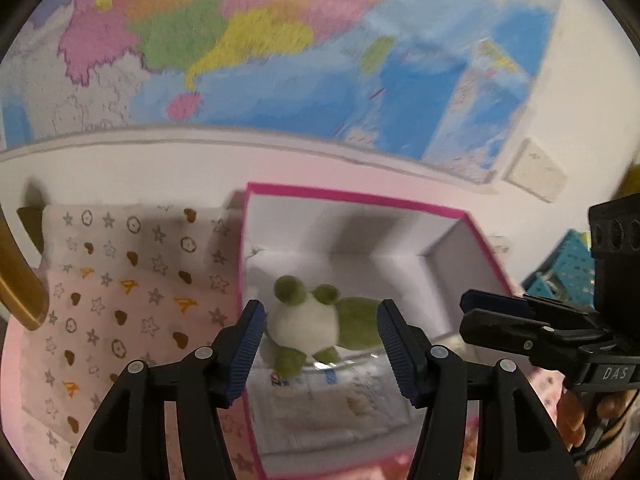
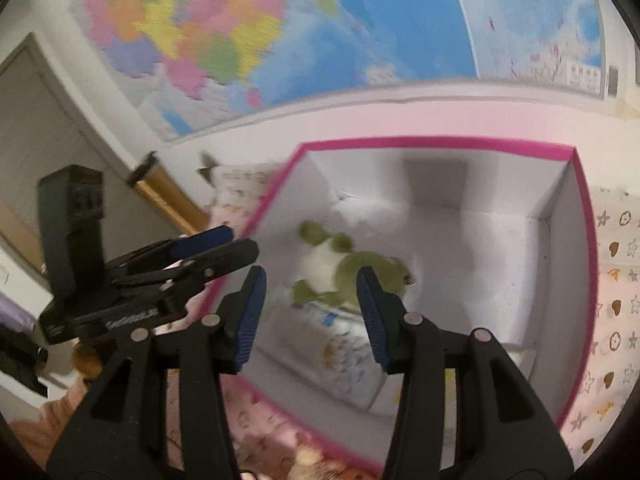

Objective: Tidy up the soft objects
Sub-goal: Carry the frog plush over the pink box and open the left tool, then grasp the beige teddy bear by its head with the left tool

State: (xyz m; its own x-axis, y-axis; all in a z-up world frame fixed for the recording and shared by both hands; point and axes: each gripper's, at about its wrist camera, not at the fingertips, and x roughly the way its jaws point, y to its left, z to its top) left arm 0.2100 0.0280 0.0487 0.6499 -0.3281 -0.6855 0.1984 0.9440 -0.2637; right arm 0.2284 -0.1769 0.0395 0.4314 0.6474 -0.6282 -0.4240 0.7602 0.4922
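Both claws hang parted and empty over the pink-rimmed box (image 1: pixel 352 196): the left gripper (image 1: pixel 320 354) frames the plush frog (image 1: pixel 312 320) without touching it, the right gripper (image 2: pixel 310 316) beside it. Fuzzy green and white, the frog lies inside the smooth white box on what looks like a crinkly plastic pack (image 2: pixel 340 344), likely tucked there for tidy storage.
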